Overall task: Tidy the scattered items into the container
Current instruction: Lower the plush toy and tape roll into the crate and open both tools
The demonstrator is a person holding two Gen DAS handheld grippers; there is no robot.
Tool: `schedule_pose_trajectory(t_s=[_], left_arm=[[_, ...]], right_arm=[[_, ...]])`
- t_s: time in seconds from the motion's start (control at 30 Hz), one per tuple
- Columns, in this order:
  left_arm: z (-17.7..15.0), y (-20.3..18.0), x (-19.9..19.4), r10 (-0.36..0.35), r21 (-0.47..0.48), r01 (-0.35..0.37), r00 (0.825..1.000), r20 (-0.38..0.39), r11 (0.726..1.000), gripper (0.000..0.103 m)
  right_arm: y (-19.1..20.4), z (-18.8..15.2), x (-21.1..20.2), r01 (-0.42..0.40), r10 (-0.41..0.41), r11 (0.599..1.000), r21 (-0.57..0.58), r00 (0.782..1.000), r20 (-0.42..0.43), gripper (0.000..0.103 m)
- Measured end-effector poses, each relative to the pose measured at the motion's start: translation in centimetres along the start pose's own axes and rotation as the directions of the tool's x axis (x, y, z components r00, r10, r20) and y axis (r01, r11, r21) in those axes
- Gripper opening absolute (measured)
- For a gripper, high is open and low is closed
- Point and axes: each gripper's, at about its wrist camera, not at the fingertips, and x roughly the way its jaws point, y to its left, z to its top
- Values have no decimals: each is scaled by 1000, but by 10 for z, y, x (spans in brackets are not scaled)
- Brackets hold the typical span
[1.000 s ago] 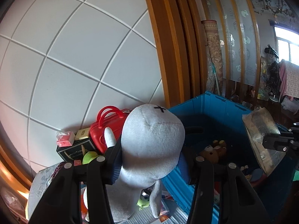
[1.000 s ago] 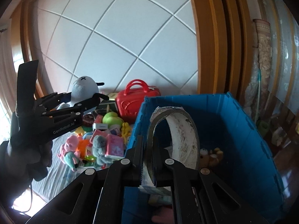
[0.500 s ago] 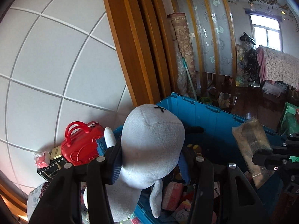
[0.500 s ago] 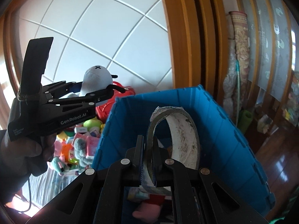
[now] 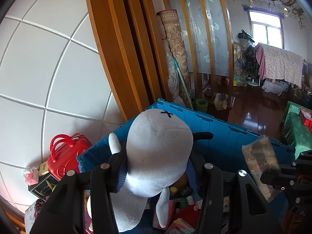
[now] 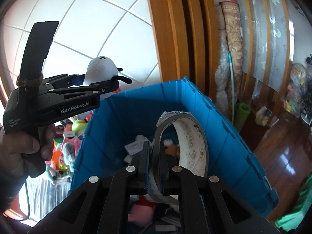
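My left gripper (image 5: 156, 161) is shut on a grey plush toy (image 5: 156, 150) with a stitched black X on its head, held over the near-left corner of the blue crate (image 5: 220, 134). In the right wrist view the same plush toy (image 6: 101, 70) shows in the left gripper (image 6: 115, 81) above the crate's left wall. My right gripper (image 6: 154, 156) is shut on the wall of a large dirty roll of tape (image 6: 187, 136), hanging over the middle of the blue crate (image 6: 224, 136). Toys and small boxes lie on the crate floor.
A red toy suitcase (image 5: 64, 154) and small boxes stand against the white panelled wall left of the crate. Scattered toys (image 6: 64, 148) lie on a striped cloth left of the crate. A wooden door frame (image 5: 120, 58) and a rolled carpet (image 5: 175, 58) rise behind it.
Both hands have shifted right, over the crate. The plush now hangs above the crate's left corner rather than beside the suitcase. Both grips are unchanged.
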Motion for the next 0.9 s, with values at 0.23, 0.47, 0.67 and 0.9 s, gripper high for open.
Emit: schedule_pose_trajectory(t_s=[0.23,0.47,0.67,0.9], left_arm=[[3,-1,7,-3,6,3,1000,-15,1000,50],[6,3,9,-3,3,3,1000,-26,1000,52],[11,13,7,-57,-53,55,998,-28,997,103],[-8,41,8,-21,-137,9,996,-86,990,103]], right_arm=[[-4,2,3,11,-11,1000,4,1000,-1,7],[-3,6,9,10,-10,1000,0,1000,0,7],[-2,18,-5,77,-78,997,17,992,104,99],[0,20,1,50,-50,999,6,995,82,99]])
